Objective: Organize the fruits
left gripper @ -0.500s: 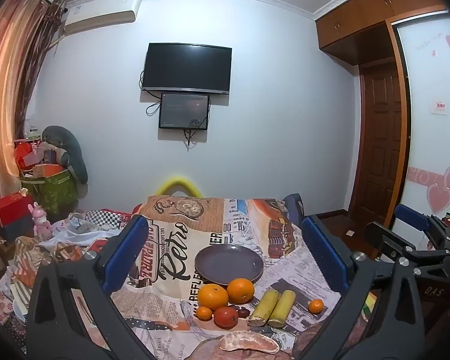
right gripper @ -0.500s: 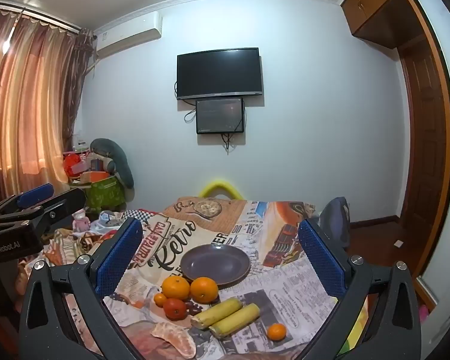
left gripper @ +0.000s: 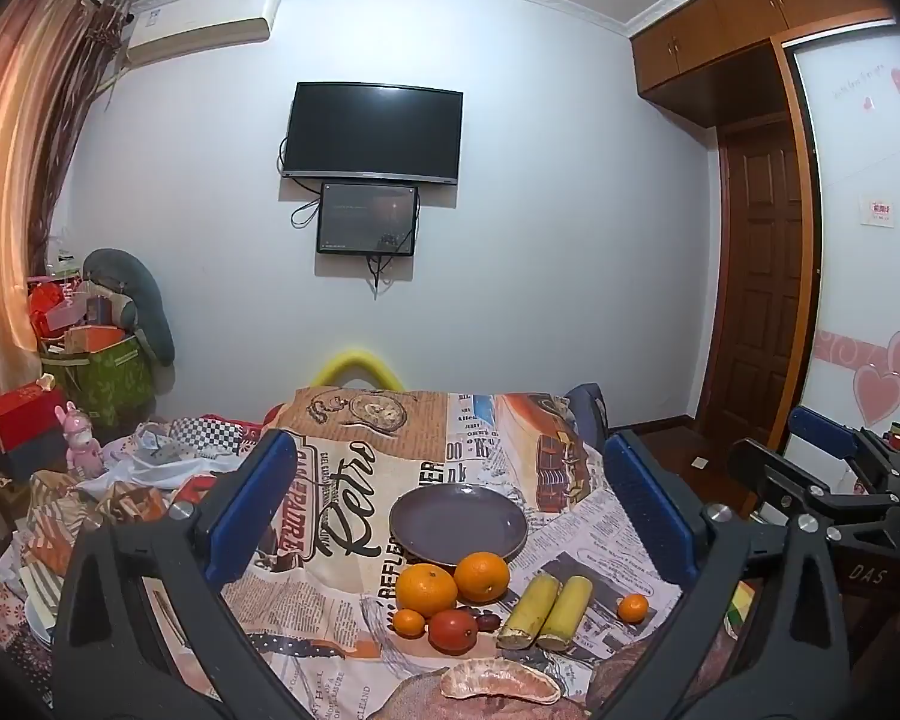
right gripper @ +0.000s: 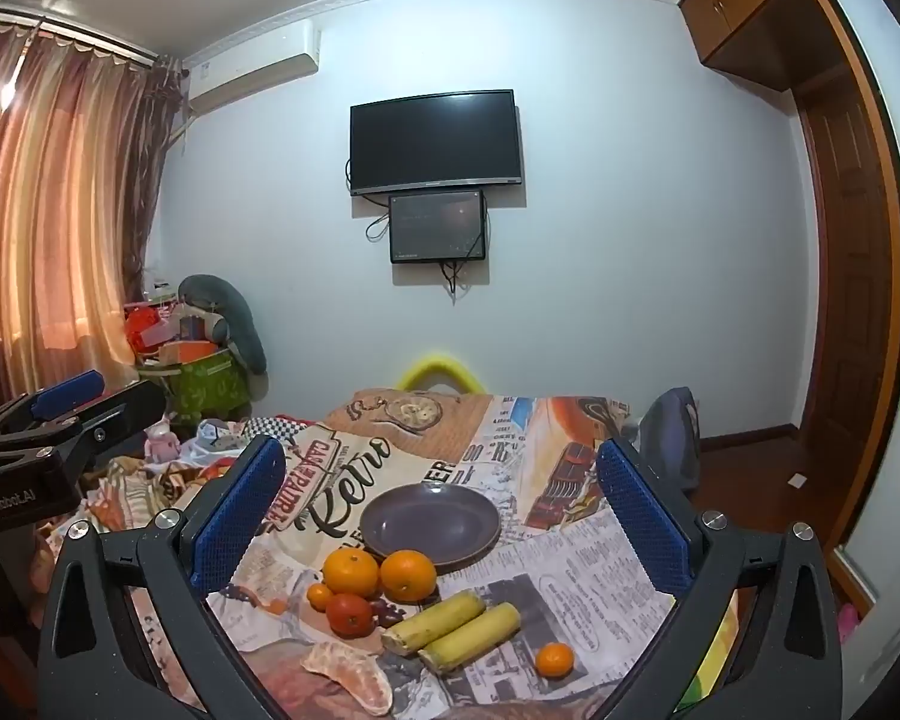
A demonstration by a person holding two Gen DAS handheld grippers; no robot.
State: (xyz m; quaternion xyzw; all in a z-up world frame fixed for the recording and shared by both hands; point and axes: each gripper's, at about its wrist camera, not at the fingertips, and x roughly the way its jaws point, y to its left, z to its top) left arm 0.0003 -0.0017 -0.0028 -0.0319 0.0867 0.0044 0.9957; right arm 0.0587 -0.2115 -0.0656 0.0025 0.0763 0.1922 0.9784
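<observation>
Left gripper [left gripper: 450,504]: jaws spread wide, nothing between the blue pads [left gripper: 251,504]; black frame fills the lower corners of its own view.
Left pitch: close to level, tipped slightly down.
Right gripper [right gripper: 441,504]: jaws spread wide, pads [right gripper: 645,519] clear of everything.
Right pitch: close to level, tipped slightly down.
Relative placement: side by side, apart; each shows at the edge of the other's view.

Oranges [left gripper: 450,583], tomato-like red fruit [left gripper: 452,630] clustered before empty plate [left gripper: 457,523].

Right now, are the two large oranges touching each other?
Touching. In the right wrist view the left orange and the right orange press side by side with no cloth showing between them, just in front of the plate.
</observation>
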